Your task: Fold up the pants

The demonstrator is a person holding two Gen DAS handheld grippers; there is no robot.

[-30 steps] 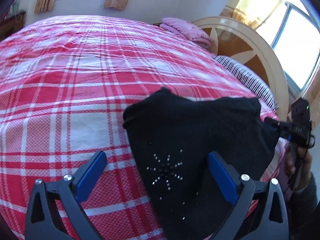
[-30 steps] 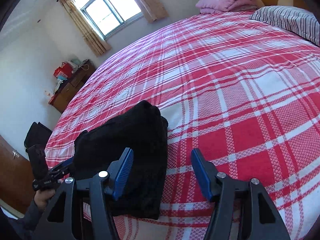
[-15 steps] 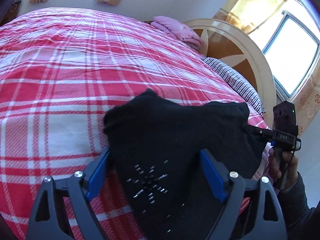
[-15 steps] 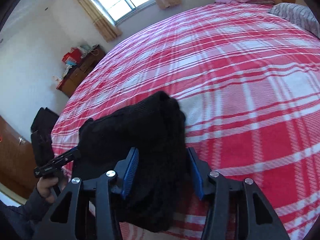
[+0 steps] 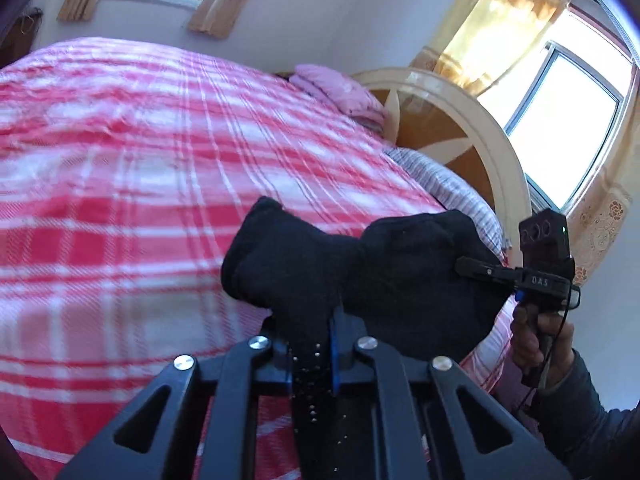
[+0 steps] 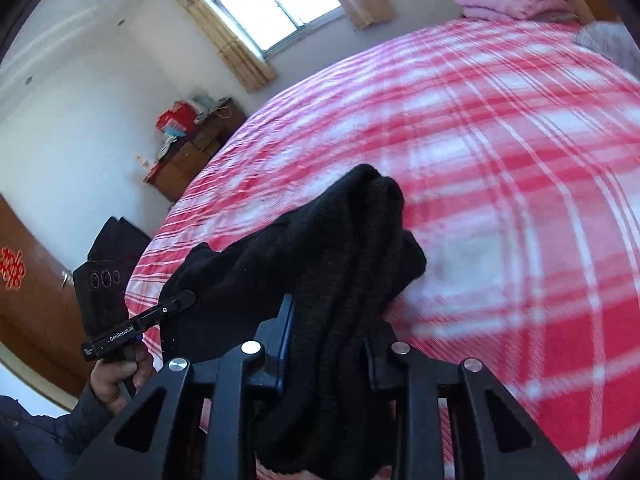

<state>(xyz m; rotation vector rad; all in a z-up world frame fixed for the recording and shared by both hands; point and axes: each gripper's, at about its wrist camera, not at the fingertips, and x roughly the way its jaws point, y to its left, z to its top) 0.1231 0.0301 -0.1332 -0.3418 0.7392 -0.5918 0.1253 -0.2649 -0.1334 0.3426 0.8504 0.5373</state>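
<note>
Black pants [image 5: 320,264] lie bunched at the near edge of the bed, on the red-and-white plaid bedspread [image 5: 120,200]; the cloth is gathered between both tools and drawn up off the cover where they grip it.

Left gripper [image 5: 310,344]: jaws closing, blue pads pressed nearly together with a studded strip of the pants pinched between them. In the right wrist view the same tool [image 6: 176,304] shows from the side, its tip against the left end of the cloth, the left hand [image 6: 116,372] wrapped round its handle.

Right gripper [image 6: 332,344]: jaws closing on a thick fold of pants that fills the gap between the pads and hangs over them (this bundle hides the fingertips, and most of the bed just ahead). From the left wrist view its tip [image 5: 466,266] sits on the right lobe of the cloth; right hand [image 5: 540,344] on the handle.

Surroundings: pink folded blanket [image 5: 340,92] at the far corner, striped pillow [image 5: 448,188] by the curved headboard [image 5: 460,120], curtained windows [image 6: 276,4], wooden dresser [image 6: 192,156] with clutter on top, dark bag [image 6: 116,240] on the floor beside the bed. Bedspread blurred in both views.
</note>
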